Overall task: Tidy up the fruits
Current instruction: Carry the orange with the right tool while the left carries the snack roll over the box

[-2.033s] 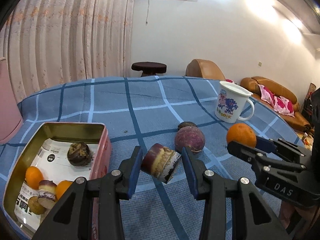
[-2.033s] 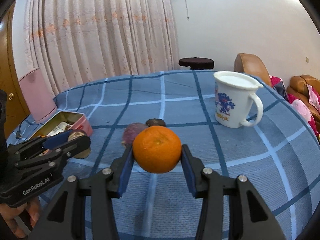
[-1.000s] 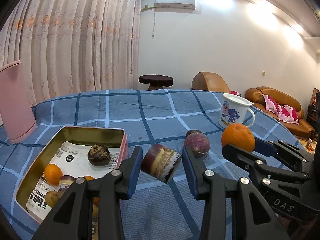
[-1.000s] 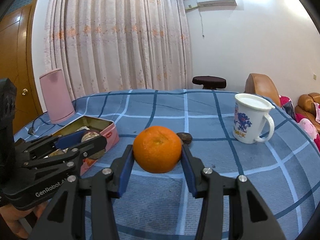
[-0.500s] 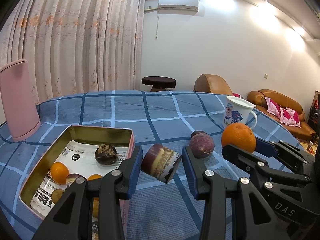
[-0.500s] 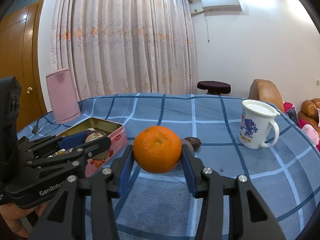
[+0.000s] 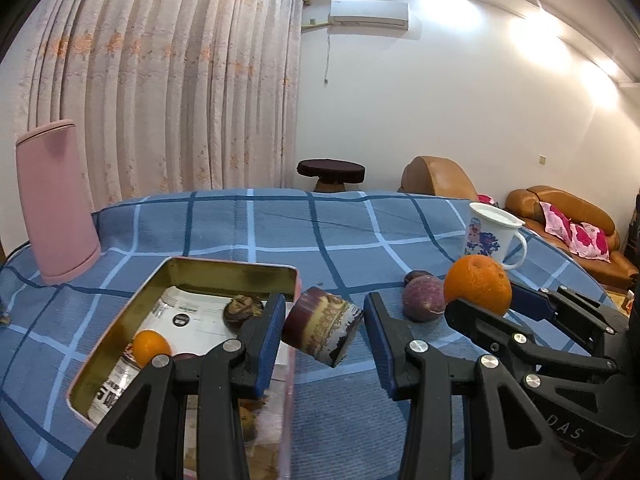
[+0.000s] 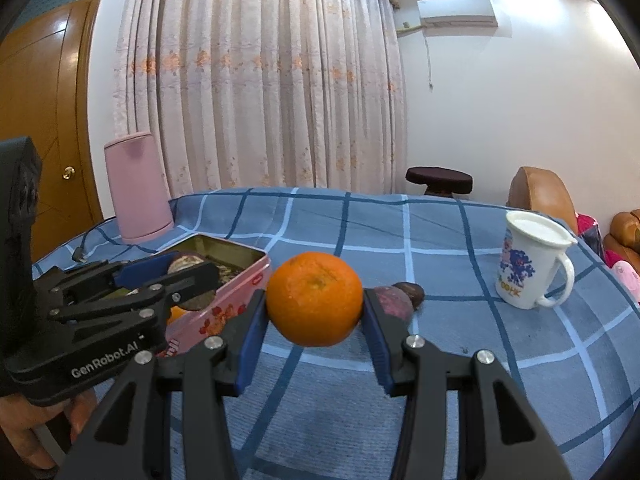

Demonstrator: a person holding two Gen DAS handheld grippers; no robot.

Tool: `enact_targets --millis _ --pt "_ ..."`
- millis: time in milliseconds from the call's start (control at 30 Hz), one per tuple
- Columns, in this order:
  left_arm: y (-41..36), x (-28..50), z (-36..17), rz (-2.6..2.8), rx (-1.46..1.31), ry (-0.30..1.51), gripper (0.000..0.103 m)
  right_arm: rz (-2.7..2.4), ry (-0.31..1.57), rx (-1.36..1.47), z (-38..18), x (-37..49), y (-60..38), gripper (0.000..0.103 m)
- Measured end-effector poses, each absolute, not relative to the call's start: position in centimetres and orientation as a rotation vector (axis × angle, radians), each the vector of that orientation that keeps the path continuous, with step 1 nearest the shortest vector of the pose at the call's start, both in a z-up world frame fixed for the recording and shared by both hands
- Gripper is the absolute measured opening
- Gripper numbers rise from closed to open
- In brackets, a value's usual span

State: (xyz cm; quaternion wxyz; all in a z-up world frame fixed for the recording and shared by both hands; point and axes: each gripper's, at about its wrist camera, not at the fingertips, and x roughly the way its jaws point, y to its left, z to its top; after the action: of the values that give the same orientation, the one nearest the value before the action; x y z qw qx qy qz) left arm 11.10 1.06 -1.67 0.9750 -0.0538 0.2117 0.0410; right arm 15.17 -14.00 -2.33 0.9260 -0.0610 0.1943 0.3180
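The left claw (image 7: 324, 330) is clamped on a purple cut fruit piece (image 7: 322, 326), just right of the tin (image 7: 236, 270); the right claw (image 8: 314, 318) is clamped on an orange (image 8: 315, 298). I judge both are in carrying step; next, lower each over the tin and open.

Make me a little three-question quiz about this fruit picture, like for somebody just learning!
1. True or false: the right gripper is shut on the round orange fruit.
2. What does the left gripper hold? A) white enamel mug B) dark purple cut fruit piece C) pink tall container
3. Fill in: the two loose dark purple round fruits lie on the blue checked ____.

Key:
1. True.
2. B: the piece is over the near edge of the open pink metal tin.
3. Tablecloth.
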Motion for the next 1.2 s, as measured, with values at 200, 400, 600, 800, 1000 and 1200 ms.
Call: enact_targets --millis 200,400,600,800,1000,1200 --pt "2.4 10.8 -1.7 0.110 -0.114 0.435 0.043 0.675 0.383 -0.143 -1.7 14.9 -12.7 0.049" --pt "4.3 10.3 -1.2 0.157 -0.110 0.431 0.043 0.721 0.364 -0.133 -0.4 15.0 -11.0 0.049" --pt "6.2 10.2 -1.2 0.193 -0.122 0.441 0.043 0.756 0.354 -0.155 0.3 14.8 -9.1 0.049" --pt "7.6 9.9 -1.4 0.218 -0.120 0.453 0.043 0.783 0.349 -0.171 0.7 14.6 -7.3 0.049" --pt "8.7 9.5 -1.2 0.234 -0.094 0.462 0.043 0.816 0.357 -0.189 0.6 14.6 -5.4 0.049" --pt "9.7 9.5 -1.3 0.232 -0.088 0.483 0.043 0.840 0.364 -0.200 0.4 14.5 -4.0 0.049"
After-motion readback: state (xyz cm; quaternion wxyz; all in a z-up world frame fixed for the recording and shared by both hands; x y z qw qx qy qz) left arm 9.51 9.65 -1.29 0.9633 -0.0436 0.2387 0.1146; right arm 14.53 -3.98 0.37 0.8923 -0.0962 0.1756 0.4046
